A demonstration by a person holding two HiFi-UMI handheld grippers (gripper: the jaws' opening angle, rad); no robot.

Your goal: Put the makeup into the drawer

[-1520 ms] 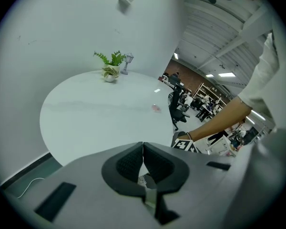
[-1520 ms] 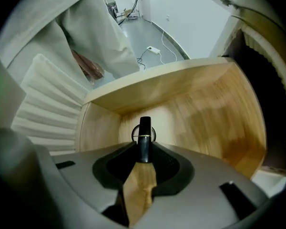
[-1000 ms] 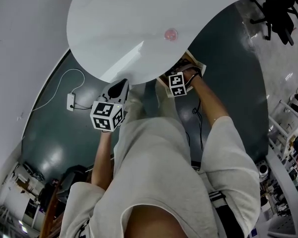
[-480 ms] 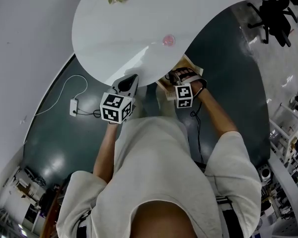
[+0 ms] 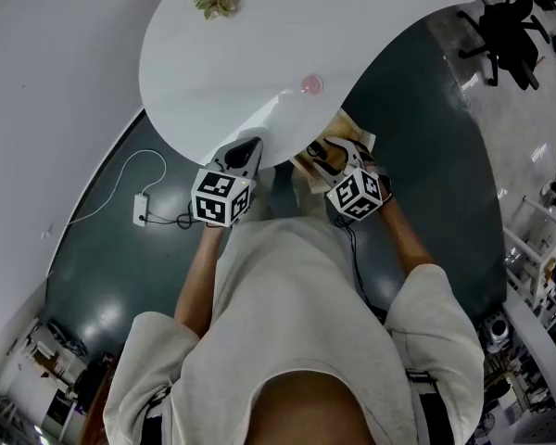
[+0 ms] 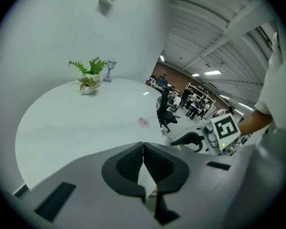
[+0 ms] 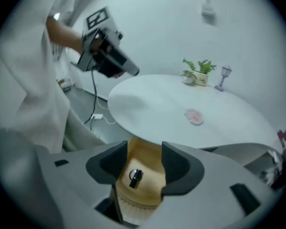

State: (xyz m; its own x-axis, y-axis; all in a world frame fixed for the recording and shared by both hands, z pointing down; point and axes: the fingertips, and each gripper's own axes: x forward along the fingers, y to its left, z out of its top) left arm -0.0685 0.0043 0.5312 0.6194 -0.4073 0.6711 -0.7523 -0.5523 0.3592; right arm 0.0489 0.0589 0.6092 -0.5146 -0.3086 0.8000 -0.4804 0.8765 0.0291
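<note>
White and round, the counter (image 5: pixel 259 54) overhangs an open wooden drawer (image 7: pixel 150 192) that sticks out from beneath its near edge. On the drawer's bare floor lies the makeup (image 7: pixel 135 176), a small dark and silvery piece, loose and touching neither claw.

Above the drawer and clear of it hangs the right claw (image 7: pixel 145 163), pointing steeply down. Its two dark pads stand well apart and are closing, yet they grip nothing: the gap between them shows only the drawer and the makeup below.

Just to the left, near the counter's edge, is the left claw (image 6: pixel 143 156). Its pads are pressed together and it holds nothing. Both claws carry cubes with black-and-white square markers, and a person in a pale loose shirt (image 5: pixel 306 323) holds one in each hand.

Further out on the counter, well apart from the drawer, sits a small pink round item (image 7: pixel 194 116). At the far edge stand a little potted plant (image 6: pixel 90 75) and, beside it, a small grey lantern-shaped ornament (image 6: pixel 110 65).

Below the counter the floor (image 5: pixel 93 276) is dark and glossy. A white power strip (image 5: pixel 141 208) with a looping cable lies on it to the left, and a black office chair (image 5: pixel 505 21) stands off to the far right.
</note>
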